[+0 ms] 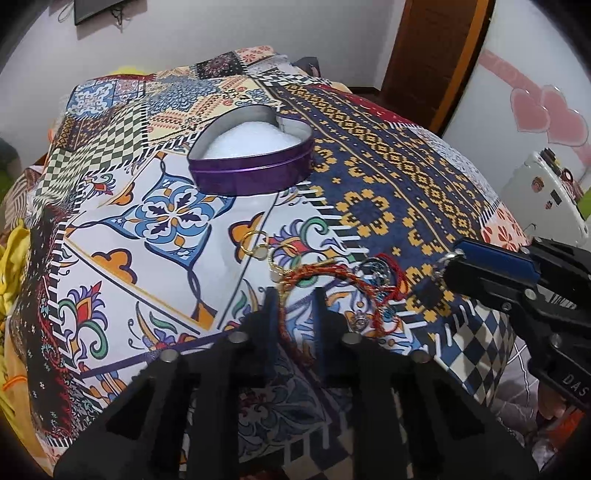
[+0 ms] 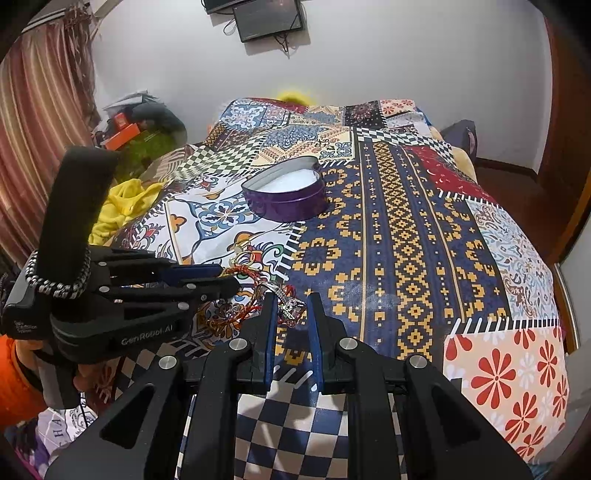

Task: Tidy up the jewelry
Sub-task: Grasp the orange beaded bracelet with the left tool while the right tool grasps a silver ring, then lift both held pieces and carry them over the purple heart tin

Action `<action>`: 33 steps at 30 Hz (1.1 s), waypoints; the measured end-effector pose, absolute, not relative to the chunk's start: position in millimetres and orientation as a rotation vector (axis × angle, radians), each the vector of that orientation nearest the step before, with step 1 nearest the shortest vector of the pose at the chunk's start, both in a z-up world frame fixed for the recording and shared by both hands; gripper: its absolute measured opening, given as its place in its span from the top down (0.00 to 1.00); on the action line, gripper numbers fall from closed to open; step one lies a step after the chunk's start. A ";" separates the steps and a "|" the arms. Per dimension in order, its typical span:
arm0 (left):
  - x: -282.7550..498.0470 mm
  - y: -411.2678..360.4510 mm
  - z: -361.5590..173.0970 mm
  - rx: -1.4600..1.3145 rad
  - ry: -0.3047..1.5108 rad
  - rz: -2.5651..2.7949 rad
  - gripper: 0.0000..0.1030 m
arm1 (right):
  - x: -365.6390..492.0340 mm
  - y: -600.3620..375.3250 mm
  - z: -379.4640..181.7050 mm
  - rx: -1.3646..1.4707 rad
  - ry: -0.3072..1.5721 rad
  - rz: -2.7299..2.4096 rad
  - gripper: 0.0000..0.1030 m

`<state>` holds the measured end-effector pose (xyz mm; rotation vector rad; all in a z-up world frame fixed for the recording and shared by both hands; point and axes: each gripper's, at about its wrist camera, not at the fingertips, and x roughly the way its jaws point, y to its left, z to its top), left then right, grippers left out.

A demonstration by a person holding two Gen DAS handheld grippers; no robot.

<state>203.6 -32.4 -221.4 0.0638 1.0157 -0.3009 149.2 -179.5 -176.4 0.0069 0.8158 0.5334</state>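
A bed under a patchwork quilt (image 1: 388, 177) is filling a bedroom with pale walls, a dark screen (image 2: 267, 18) hanging on the far wall and a striped curtain (image 2: 33, 122) along one side. A white wardrobe door with pink hearts (image 1: 543, 110) is standing off the quilt's right edge, and yellow cloth (image 2: 122, 210) is lying bunched at the left.

A purple heart-shaped tin (image 1: 251, 162) is sitting open on the quilt, well apart from both tongs, showing white padding inside. Nearer the foot of the bed a small heap of jewelry is lying on the white floral patch: two gold rings (image 1: 256, 242) are overlapping each other just beyond a red cord bracelet (image 1: 332, 273), and a silver charm piece (image 1: 375, 271) is resting against the cord.

The left gripper (image 1: 295, 295) is hovering low over the heap with its jaws standing apart, the red cord and a thin gold chain running between the blue pads; whether the pads are touching the cord cannot be told. The right gripper (image 2: 291, 301) is reaching in from the right, its jaws also parted, with a silver pendant (image 2: 290, 304) lying in the gap between the tips. In the left wrist view a small silver loop is showing at its tip, but whether the tongs are actually pinching it cannot be told.
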 end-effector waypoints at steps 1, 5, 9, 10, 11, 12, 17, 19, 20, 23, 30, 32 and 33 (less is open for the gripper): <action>204.6 -31.8 -221.6 0.068 1.014 -0.290 0.98 | 149.1 -179.2 -175.6 0.007 0.813 0.534 0.86; 201.9 -30.7 -220.4 0.071 1.003 -0.280 0.98 | 149.4 -179.5 -172.6 0.008 0.803 0.536 0.86; 193.9 -30.7 -214.5 0.059 0.998 -0.297 0.98 | 149.9 -181.1 -169.5 0.005 0.791 0.532 0.86; 191.6 -30.6 -212.1 0.057 0.993 -0.300 0.98 | 150.1 -181.5 -168.1 0.004 0.787 0.529 0.86; 189.9 -30.9 -210.5 0.058 0.990 -0.300 0.98 | 150.2 -181.7 -167.2 0.005 0.785 0.528 0.86; 188.2 -30.7 -207.4 0.062 0.980 -0.298 0.98 | 150.3 -181.8 -166.4 0.005 0.782 0.526 0.86; 180.2 -27.2 -189.5 0.058 0.934 -0.292 0.99 | 151.0 -181.9 -162.6 0.010 0.772 0.521 0.86; 178.0 -24.1 -180.1 0.055 0.907 -0.285 0.99 | 152.1 -180.8 -160.5 0.009 0.767 0.521 0.86; 178.0 -22.7 -177.2 0.051 0.900 -0.284 0.99 | 153.0 -180.0 -159.6 0.006 0.765 0.521 0.86; 178.2 -17.3 -166.3 0.039 0.871 -0.280 0.99 | 155.2 -177.5 -155.5 -0.001 0.755 0.521 0.86; 184.5 -7.1 -146.6 0.020 0.806 -0.256 0.99 | 161.5 -173.9 -146.0 -0.003 0.731 0.512 0.86; 187.6 -5.2 -142.1 0.018 0.789 -0.251 0.99 | 164.1 -174.1 -143.2 0.000 0.725 0.511 0.86; 188.2 -4.0 -140.4 0.016 0.780 -0.249 0.99 | 165.2 -174.0 -141.9 0.001 0.721 0.510 0.86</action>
